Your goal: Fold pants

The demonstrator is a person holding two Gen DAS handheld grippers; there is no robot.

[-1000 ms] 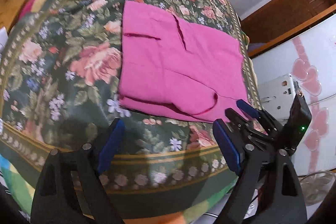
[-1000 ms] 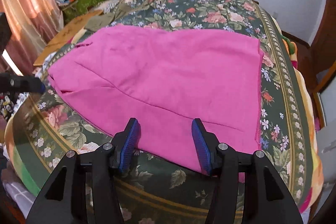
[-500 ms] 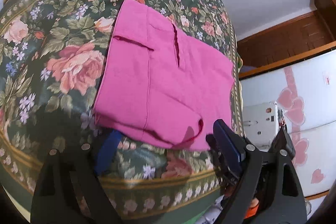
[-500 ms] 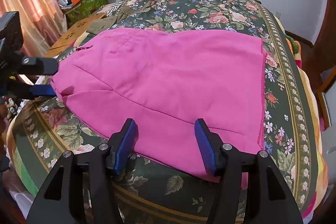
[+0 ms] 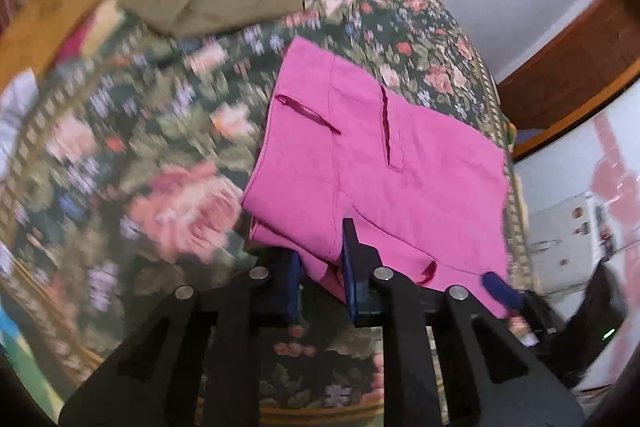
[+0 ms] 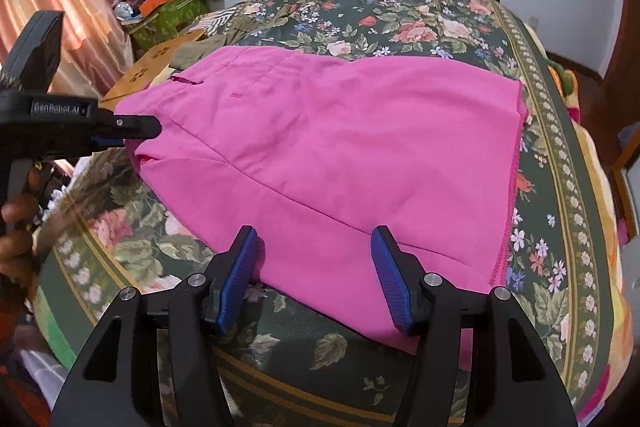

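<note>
Your left claw (image 5: 322,277) has just closed, its blue pads pinching the near corner of the pants (image 5: 380,179), lower centre of the frame. Your right claw (image 6: 316,279) stands half spread over the pants' near edge, gripping nothing. Pants: smooth pink cloth, flat on the floral bedspread (image 6: 360,7).

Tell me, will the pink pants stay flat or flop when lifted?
The pants will probably flop: the cloth is thin, lies creased, and hugs the bed. They seem light, so the left tool, pinching one edge, can likely lift that end. The rest would likely sag and drag.
</note>
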